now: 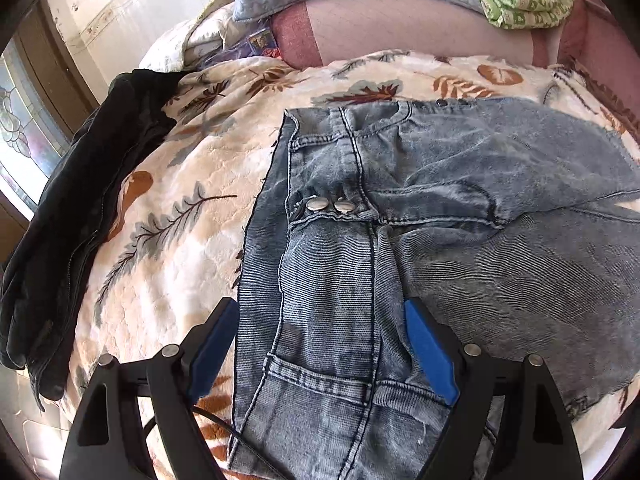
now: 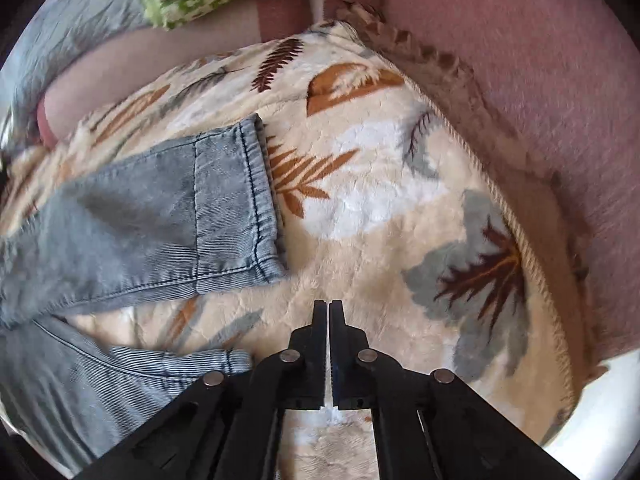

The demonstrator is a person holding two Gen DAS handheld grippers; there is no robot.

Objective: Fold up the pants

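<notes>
Your jeans [image 1: 400,208] lie flat on the leaf blanket [image 1: 180,200], legs apparently still unfolded. Left tool [image 1: 320,320] spread wide over the waist, grasping nothing. Right tool [image 2: 329,308] clenched empty, beside the jeans' hem.

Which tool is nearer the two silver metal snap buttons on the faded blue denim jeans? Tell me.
Left. The left tool hangs open over the jeans, just below the snap buttons. The right tool is shut over the leaf-print blanket beyond the leg hems.
</notes>
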